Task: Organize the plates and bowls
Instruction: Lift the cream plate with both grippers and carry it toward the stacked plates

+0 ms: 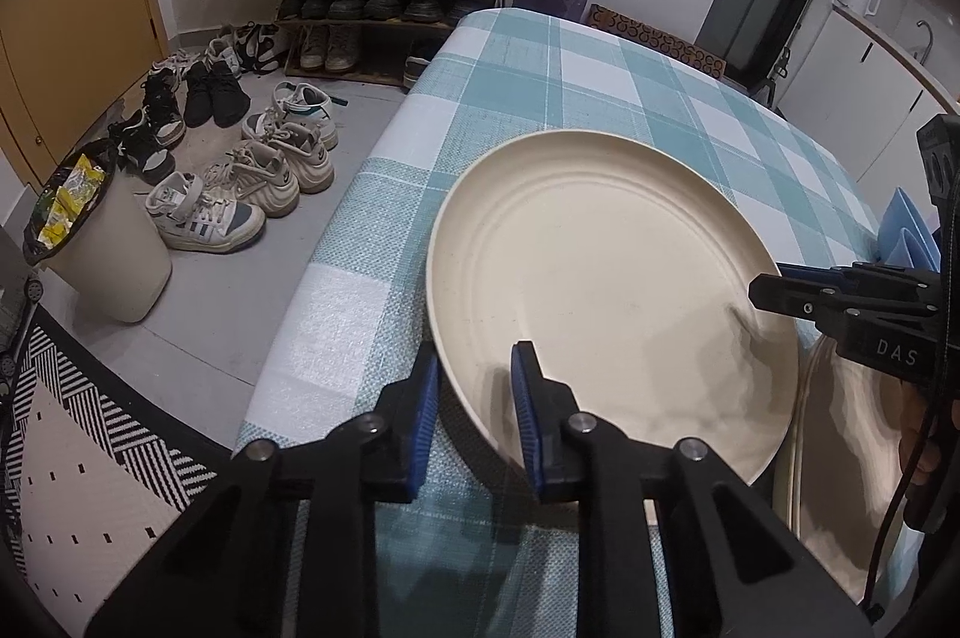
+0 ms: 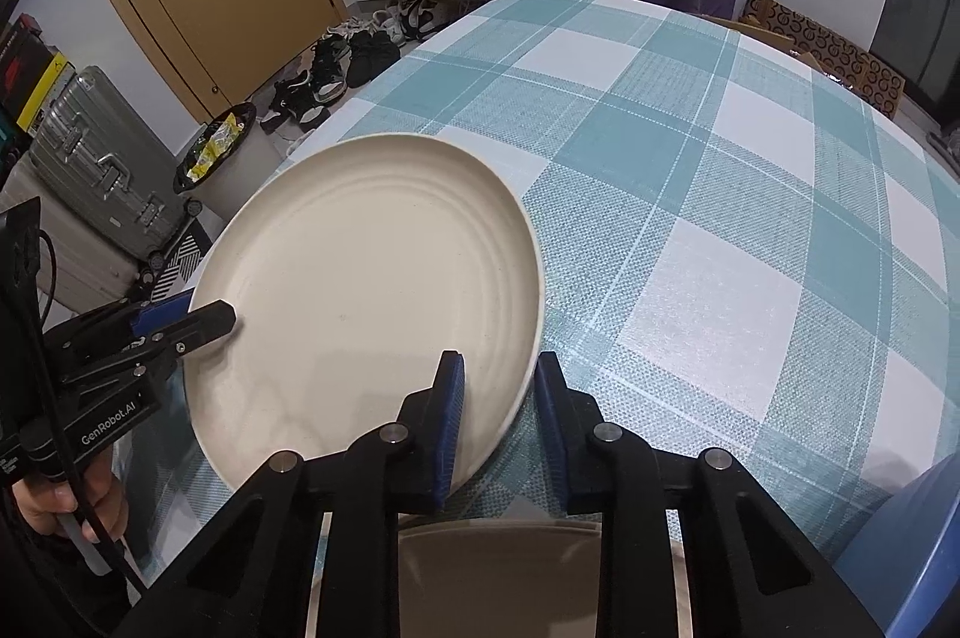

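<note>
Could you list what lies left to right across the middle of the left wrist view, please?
Waste bin → white sneakers → checked tablecloth → cream plate → right gripper → blue dishes.

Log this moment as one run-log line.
stage: cream plate between both grippers | left gripper: open, straddling near-left rim | right gripper: open, straddling right rim | second plate: below right gripper | surface: checked tablecloth
</note>
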`<control>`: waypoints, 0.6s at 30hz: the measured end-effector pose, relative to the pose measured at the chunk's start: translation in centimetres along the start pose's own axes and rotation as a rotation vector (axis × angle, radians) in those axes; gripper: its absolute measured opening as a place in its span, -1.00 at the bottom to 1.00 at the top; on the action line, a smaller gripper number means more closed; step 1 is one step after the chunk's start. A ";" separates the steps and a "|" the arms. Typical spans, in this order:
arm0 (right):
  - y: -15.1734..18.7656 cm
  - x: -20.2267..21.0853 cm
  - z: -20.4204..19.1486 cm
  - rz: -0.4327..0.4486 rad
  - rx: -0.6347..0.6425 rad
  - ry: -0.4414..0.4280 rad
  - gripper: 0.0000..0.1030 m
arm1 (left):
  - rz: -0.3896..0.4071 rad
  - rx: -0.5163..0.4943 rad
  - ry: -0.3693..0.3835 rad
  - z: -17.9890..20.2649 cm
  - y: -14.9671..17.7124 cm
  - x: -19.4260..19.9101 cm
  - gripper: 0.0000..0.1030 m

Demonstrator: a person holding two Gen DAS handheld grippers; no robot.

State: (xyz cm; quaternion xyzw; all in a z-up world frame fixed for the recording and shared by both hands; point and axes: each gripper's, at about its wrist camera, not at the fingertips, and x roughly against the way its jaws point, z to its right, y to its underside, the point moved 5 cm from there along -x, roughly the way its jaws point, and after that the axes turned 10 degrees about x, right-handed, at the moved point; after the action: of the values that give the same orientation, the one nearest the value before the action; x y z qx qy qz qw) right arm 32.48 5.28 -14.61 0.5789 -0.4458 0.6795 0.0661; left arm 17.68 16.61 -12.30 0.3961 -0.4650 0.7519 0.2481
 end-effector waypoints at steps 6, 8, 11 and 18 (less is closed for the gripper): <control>0.1 0.1 0.1 0.005 -0.004 0.004 -0.62 | 0.010 0.002 0.001 -0.1 -0.1 0.2 -0.64; 0.1 0.3 0.1 0.009 -0.002 0.008 -0.62 | 0.014 0.002 -0.001 -0.1 -0.1 0.3 -0.64; 0.0 0.5 0.0 0.018 -0.003 0.006 -0.62 | 0.017 0.006 -0.002 -0.1 -0.2 0.6 -0.64; 0.0 1.2 0.2 0.045 -0.007 0.006 -0.62 | 0.050 0.002 0.002 0.2 -0.5 1.8 -0.64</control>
State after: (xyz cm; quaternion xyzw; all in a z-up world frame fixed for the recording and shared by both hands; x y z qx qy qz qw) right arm 32.23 4.69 -13.58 0.5663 -0.4609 0.6811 0.0542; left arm 17.09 16.61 -10.50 0.3837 -0.4737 0.7588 0.2293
